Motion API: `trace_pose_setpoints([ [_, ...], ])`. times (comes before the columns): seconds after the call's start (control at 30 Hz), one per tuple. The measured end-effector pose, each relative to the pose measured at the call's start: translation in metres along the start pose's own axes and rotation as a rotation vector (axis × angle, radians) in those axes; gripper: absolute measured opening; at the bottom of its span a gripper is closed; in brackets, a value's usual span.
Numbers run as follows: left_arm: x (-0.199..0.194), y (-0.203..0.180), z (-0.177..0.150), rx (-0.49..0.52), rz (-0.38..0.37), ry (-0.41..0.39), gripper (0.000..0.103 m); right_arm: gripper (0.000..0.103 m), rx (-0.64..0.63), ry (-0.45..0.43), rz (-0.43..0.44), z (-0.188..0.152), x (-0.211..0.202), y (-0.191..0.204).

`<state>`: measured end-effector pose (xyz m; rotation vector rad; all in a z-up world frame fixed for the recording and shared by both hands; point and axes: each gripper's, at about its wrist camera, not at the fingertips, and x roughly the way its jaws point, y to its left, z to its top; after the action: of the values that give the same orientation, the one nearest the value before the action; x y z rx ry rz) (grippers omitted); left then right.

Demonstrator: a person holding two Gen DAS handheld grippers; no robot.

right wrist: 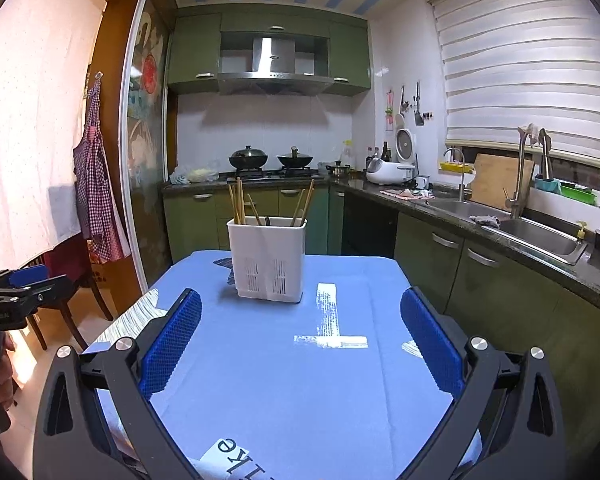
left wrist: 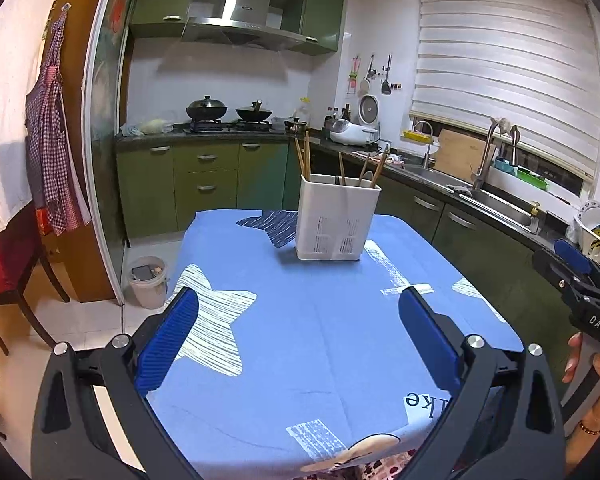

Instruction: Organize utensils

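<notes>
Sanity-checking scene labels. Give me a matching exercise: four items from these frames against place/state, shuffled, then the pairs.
Items:
1. white utensil holder
2. chopsticks
3. left gripper
4. checked apron

Place/state:
A. hanging from a hook on the left
B. open, holding nothing
C. standing on the blue tablecloth
D. upright inside the holder

Pairs: 1-C, 2-D, 3-B, 4-A
</notes>
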<state>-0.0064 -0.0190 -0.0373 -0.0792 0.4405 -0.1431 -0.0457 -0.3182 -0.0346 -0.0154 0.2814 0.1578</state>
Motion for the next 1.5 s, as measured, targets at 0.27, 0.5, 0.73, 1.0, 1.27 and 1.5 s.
trace_pose_setpoints([
  [0.27,-0.004,-0.001,0.002,-0.001,-0.008,0.002,0.095,0.098,0.001,0.002,-0.012,0.003,-0.007,0.000],
  [0.5,-0.005,0.001,0.001,-0.006,-0.006,0.002,0.095,0.098,0.003,0.009,-0.009,0.004,-0.004,0.000],
  [0.73,-0.006,0.003,-0.001,-0.009,-0.007,0.004,0.095,0.098,0.005,0.012,-0.006,0.004,-0.001,0.001],
  [1.0,-0.006,0.003,-0.002,-0.012,-0.004,0.002,0.095,0.098,0.011,0.017,0.004,0.003,0.002,0.001],
  [1.27,-0.006,0.003,-0.002,-0.014,-0.006,0.002,0.095,0.098,0.013,0.020,0.007,0.004,0.004,0.001],
  [1.5,-0.007,0.003,-0.001,-0.016,-0.007,0.002,0.095,0.098,0.014,0.021,0.009,0.004,0.004,0.001],
])
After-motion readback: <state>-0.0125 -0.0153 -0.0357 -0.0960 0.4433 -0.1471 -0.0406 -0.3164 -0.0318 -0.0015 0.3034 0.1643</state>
